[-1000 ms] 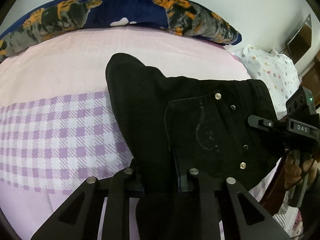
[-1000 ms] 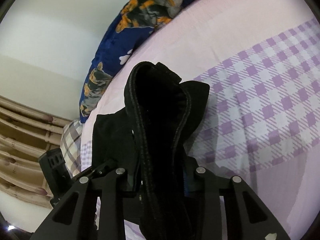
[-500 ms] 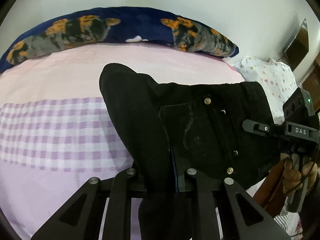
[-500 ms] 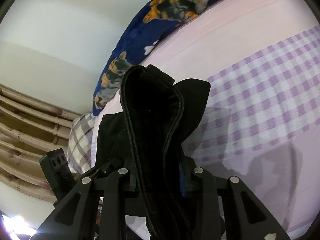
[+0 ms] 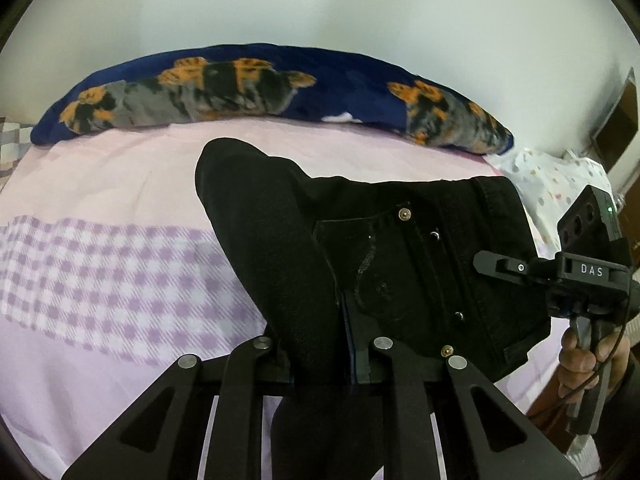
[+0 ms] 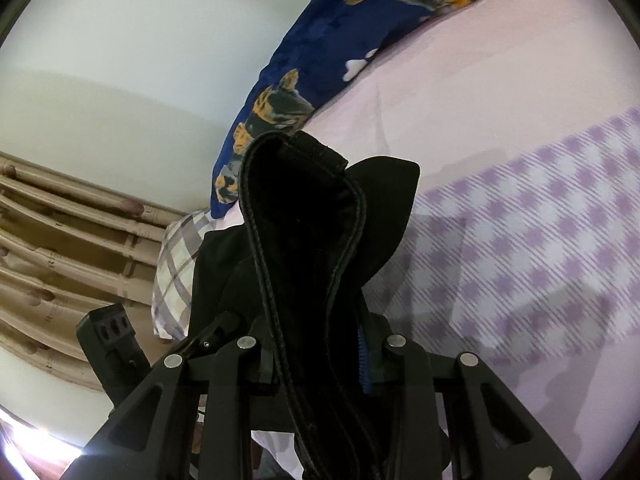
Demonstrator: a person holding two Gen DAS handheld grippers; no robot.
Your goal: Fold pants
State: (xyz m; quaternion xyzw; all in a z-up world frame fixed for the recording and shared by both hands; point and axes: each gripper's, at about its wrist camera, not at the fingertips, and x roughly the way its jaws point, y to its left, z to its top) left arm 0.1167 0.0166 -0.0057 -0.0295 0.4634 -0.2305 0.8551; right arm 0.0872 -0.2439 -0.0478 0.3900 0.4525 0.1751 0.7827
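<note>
The black pants [image 5: 400, 264] hang lifted above the bed, back pocket and rivets facing the left wrist view. My left gripper [image 5: 320, 360] is shut on a bunched edge of the pants. My right gripper [image 6: 320, 356] is shut on the waistband of the pants [image 6: 304, 240], which rises as a stitched loop in front of its camera. The right gripper also shows in the left wrist view [image 5: 500, 266] at the pants' right edge, held by a hand. The left gripper's body shows low left in the right wrist view [image 6: 112, 340].
The bed has a pink sheet with a purple checked band [image 5: 100, 272]. A long navy dog-print pillow [image 5: 260, 88] lies along the wall. A dotted white pillow [image 5: 560, 176] sits at right; a plaid pillow [image 6: 176, 272] and a wooden headboard [image 6: 60, 240] at left.
Both grippers have lifted higher and tilted up with the pants still held. The bed has dropped lower in both views, and more wall shows.
</note>
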